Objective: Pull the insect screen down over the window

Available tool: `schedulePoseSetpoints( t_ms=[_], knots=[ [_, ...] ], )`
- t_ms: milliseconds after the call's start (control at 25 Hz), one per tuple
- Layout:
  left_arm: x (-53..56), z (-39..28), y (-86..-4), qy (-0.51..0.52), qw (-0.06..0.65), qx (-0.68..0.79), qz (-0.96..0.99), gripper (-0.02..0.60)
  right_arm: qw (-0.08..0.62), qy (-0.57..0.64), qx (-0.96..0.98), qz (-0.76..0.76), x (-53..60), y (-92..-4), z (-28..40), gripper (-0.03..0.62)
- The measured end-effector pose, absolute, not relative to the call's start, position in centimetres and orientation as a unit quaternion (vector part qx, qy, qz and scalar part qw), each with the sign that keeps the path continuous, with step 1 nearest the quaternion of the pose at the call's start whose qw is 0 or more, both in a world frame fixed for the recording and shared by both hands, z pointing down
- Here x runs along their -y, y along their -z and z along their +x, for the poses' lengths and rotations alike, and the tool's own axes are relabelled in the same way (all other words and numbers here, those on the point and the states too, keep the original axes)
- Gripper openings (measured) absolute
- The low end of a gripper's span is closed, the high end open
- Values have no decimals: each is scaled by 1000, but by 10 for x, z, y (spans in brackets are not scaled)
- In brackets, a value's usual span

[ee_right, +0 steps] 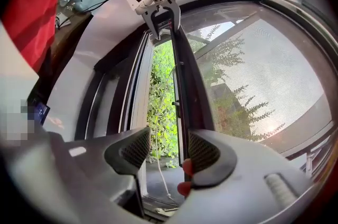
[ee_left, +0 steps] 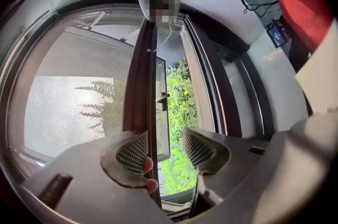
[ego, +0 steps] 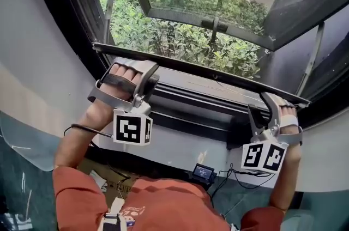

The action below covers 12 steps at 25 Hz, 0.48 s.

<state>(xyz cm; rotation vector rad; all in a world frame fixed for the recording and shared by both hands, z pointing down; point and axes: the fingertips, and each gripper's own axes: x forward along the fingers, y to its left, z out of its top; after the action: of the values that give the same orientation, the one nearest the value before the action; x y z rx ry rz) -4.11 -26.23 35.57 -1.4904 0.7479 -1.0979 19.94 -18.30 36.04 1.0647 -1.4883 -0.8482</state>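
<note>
The insect screen's dark bottom bar [ego: 202, 69] runs across the window opening a little above the sill track [ego: 191, 110]. My left gripper [ego: 143, 73] is at its left end and my right gripper [ego: 263, 102] at its right end. In the left gripper view the bar [ee_left: 142, 85] passes between the open jaws of the left gripper [ee_left: 166, 149], close against the left pad [ee_left: 132, 151], with grey mesh [ee_left: 68, 106] beside it. In the right gripper view the right gripper [ee_right: 169, 149] is open too, and the bar [ee_right: 185, 80] lies along the right pad [ee_right: 203, 151]. A person's fingertips show by each bar-side pad.
Outside, an outward-opening window sash [ego: 218, 23] with a handle hangs over green bushes [ego: 163, 39]. Dark frame posts stand at both sides. Below the white sill sit a small lit device [ego: 203, 172] and cables [ego: 234, 175].
</note>
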Motion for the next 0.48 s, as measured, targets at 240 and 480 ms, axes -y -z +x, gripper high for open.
schedulePoseSetpoints(
  t_ms=[240, 480],
  knots=[
    [259, -41, -370, 470, 532, -307, -634, 212, 532, 335, 638, 444, 179, -373, 198, 229],
    [256, -41, -393, 480, 519, -295, -643, 212, 543, 306, 651, 432, 178, -396, 199, 229]
  ],
)
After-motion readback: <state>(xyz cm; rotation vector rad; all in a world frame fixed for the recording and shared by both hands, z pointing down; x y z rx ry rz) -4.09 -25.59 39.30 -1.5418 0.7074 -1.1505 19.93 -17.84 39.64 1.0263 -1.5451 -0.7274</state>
